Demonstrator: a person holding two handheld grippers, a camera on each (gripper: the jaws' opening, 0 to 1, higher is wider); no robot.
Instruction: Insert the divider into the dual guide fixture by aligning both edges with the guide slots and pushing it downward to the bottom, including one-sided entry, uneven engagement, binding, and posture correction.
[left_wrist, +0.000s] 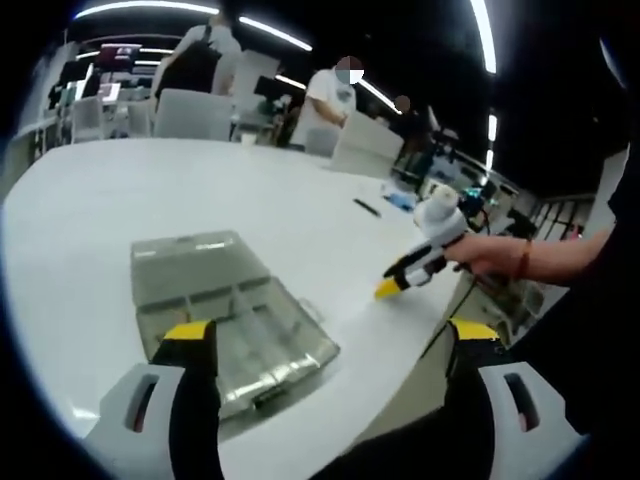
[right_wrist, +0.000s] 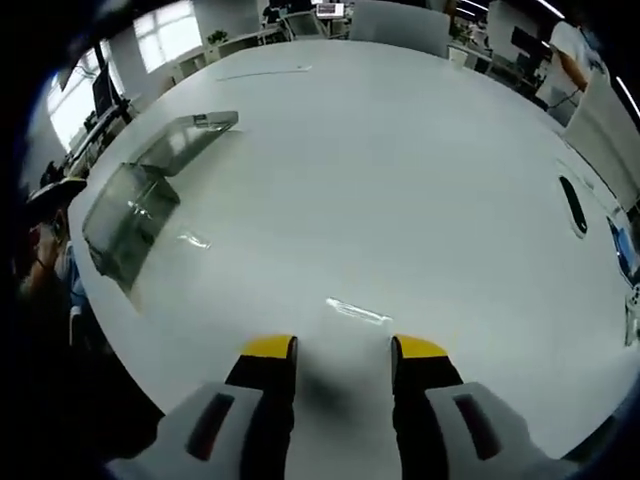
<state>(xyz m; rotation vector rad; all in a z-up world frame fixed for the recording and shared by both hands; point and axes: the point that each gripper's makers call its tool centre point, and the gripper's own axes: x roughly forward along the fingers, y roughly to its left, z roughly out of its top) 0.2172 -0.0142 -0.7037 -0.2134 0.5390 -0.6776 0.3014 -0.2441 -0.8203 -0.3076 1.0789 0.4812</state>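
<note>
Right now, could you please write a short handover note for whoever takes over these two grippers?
Left gripper: open, holding nothing, hovering over the near end of the clear plastic fixture box.
Right gripper: open, empty, low over the white table.
A thin clear strip, possibly the divider, lies flat on the table just ahead of the right gripper's fingers. The box sits apart, near the table's edge.
Done: nothing inserted yet.
Left: pick up the divider, align both edges with the guide slots, push down to the bottom.
</note>
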